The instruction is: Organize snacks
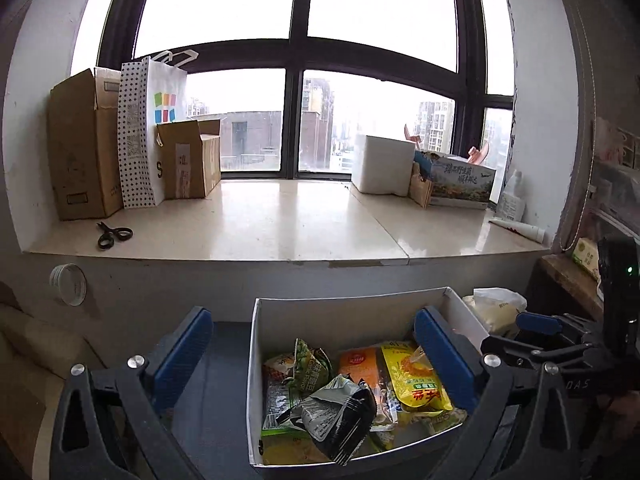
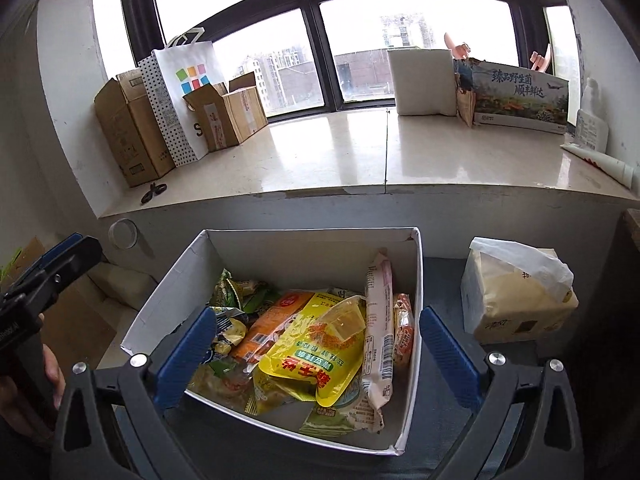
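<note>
A white open box [image 1: 344, 300] [image 2: 312, 232] sits on a dark surface below the window sill, filled with snack packets. Among them are a yellow packet [image 1: 416, 380] [image 2: 308, 356], an orange one [image 2: 276, 316], a grey-black one [image 1: 340, 412], a green one [image 1: 312, 360] and a long pink-white one [image 2: 378, 320]. My left gripper [image 1: 316, 360] is open in front of the box, its blue pads straddling the left part, nothing held. My right gripper [image 2: 318, 356] is open too, its pads spanning the box from the near side, empty. Each gripper shows at the edge of the other's view.
A tissue pack [image 2: 516, 292] stands right of the box. The marble sill [image 1: 280, 216] carries cardboard boxes [image 1: 84, 148], a dotted paper bag [image 1: 148, 128], scissors [image 1: 112, 234], a white foam box [image 1: 384, 164], a printed carton [image 1: 460, 180] and a tube [image 2: 600, 160]. A tape roll [image 1: 68, 284] lies at left.
</note>
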Motion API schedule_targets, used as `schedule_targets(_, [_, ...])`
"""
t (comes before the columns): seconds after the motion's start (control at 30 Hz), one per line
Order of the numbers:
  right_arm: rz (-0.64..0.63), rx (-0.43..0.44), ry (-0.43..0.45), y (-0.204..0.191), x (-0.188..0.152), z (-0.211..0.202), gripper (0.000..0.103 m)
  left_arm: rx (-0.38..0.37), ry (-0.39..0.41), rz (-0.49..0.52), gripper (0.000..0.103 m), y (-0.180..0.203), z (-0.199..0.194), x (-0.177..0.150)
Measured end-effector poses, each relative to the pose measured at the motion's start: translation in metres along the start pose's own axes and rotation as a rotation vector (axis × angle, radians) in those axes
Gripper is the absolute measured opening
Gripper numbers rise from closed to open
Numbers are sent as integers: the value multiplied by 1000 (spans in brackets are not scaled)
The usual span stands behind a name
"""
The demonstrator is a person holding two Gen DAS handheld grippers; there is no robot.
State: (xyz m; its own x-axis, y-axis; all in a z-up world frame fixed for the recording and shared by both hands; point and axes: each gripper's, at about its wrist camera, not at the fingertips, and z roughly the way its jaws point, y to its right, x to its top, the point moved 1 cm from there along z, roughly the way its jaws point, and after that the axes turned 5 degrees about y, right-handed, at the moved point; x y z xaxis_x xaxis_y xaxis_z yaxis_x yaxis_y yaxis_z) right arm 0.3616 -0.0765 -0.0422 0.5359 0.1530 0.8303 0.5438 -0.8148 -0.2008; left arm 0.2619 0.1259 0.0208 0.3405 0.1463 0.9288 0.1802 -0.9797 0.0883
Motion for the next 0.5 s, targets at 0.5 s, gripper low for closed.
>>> schedule_targets(0.5, [-273,-87,290,-87,18,-152,103,14,98,54,103,29,-138,35])
